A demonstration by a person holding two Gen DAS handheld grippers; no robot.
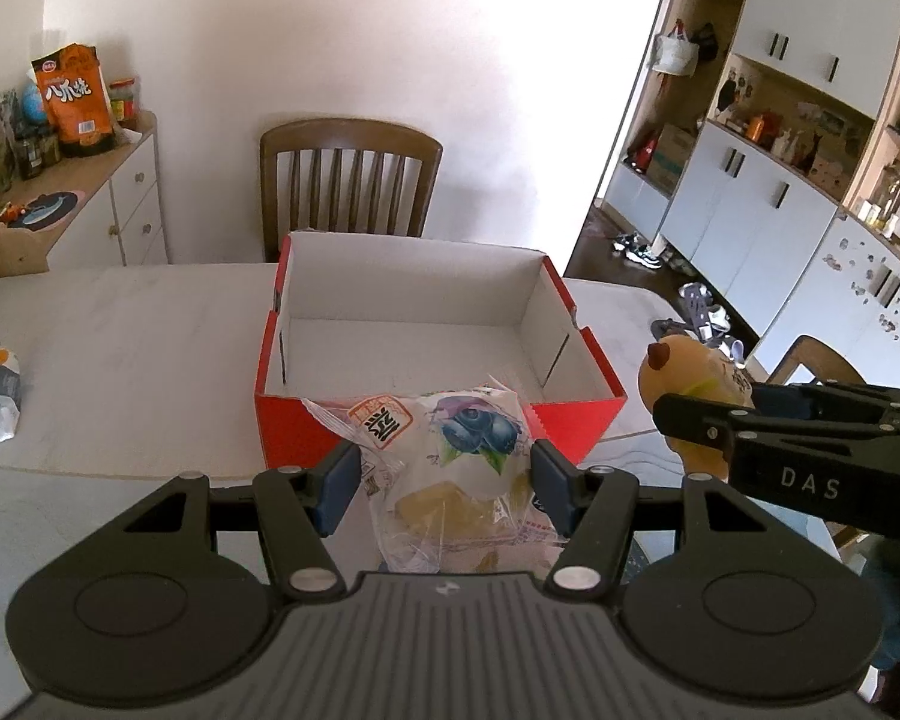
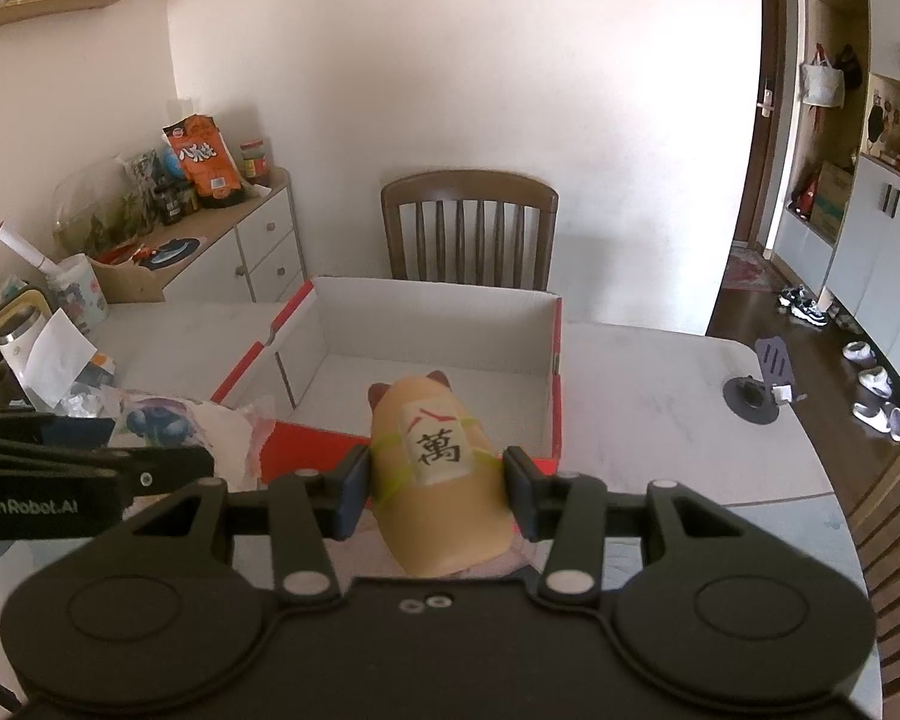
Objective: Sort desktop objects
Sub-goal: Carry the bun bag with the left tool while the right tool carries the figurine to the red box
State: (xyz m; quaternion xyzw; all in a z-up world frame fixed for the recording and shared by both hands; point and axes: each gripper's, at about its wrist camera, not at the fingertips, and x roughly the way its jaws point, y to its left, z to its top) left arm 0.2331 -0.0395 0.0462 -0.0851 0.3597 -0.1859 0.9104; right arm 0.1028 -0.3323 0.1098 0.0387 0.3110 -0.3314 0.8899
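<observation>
Two hand-held grippers hang side by side just short of the near wall of an open red box [image 1: 306, 429], each carrying one item. The left gripper [image 1: 444, 489] stands about half open, its blue pads pressed to the sides of a clear snack bag [image 1: 450, 468] printed with blueberries; the bag's upper end overlaps the box's near rim. The right gripper [image 2: 437, 489] is likewise partly open and clamped on a tan toy [image 2: 444, 480] with small brown ears and a white tile bearing a black character strapped on by a yellow-green band, its head over the box's near edge. From the left camera the toy [image 1: 690, 384] shows to the right of the box, caught in the other tool's black finger. The box, white inside, sits on a pale table [image 1: 138, 348] with a wooden chair [image 1: 351, 180] behind it. A white sideboard [image 2: 258, 252] crowded with packets and jars stands left of the box, against the wall.
</observation>
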